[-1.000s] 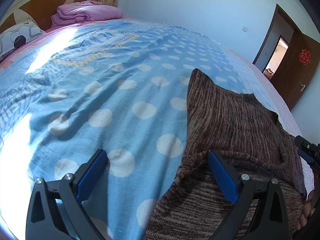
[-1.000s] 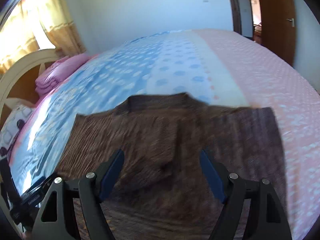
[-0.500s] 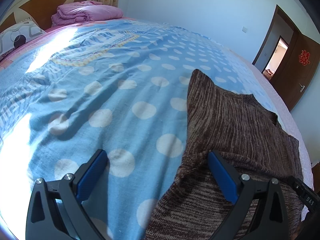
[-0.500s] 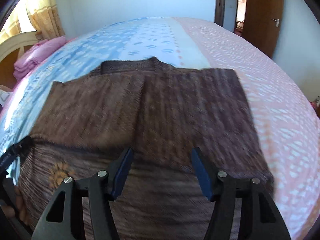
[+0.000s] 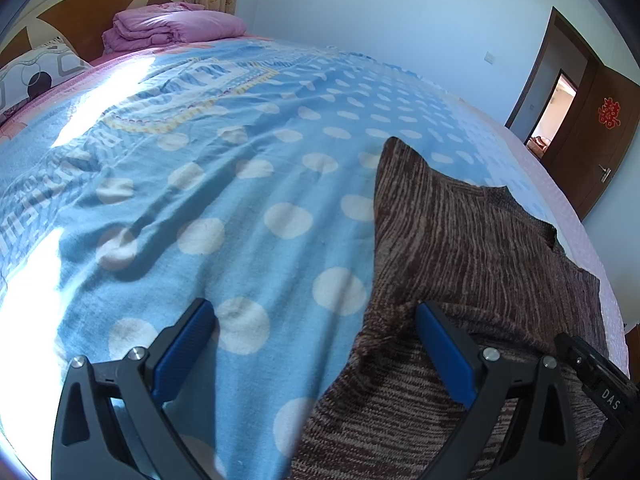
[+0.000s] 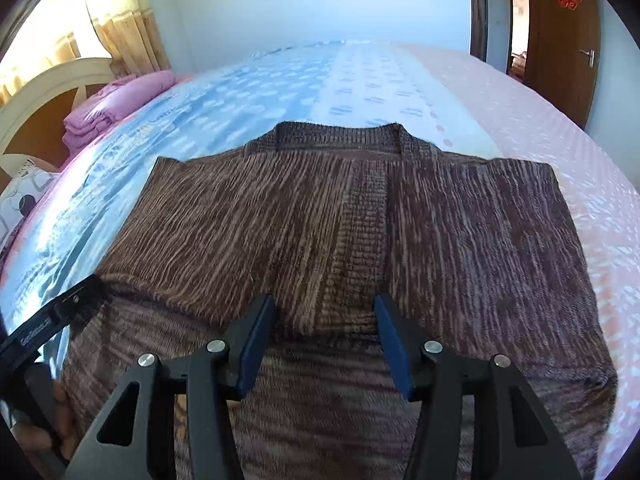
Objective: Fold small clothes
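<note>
A brown striped knit cardigan (image 6: 328, 216) lies flat on the bed, collar at the far side, with both sides folded in over the middle. My right gripper (image 6: 325, 312) is open and empty, low over the garment's centre band near a fold edge. My left gripper (image 5: 314, 320) is open and empty at the cardigan's left edge (image 5: 460, 240); its right finger (image 5: 444, 348) is over the knit, its left finger over the blanket. The left gripper's body also shows in the right wrist view (image 6: 52, 316).
A blue polka-dot blanket (image 5: 240, 200) covers the bed, with a pink sheet (image 6: 520, 112) to the right. Folded pink bedding (image 5: 168, 26) and a patterned pillow (image 5: 36, 76) lie by the headboard. A brown door (image 6: 560, 32) stands beyond the bed.
My right gripper has swung from the cardigan's left part toward its centre and narrowed its opening somewhat. The left gripper has stayed still.
</note>
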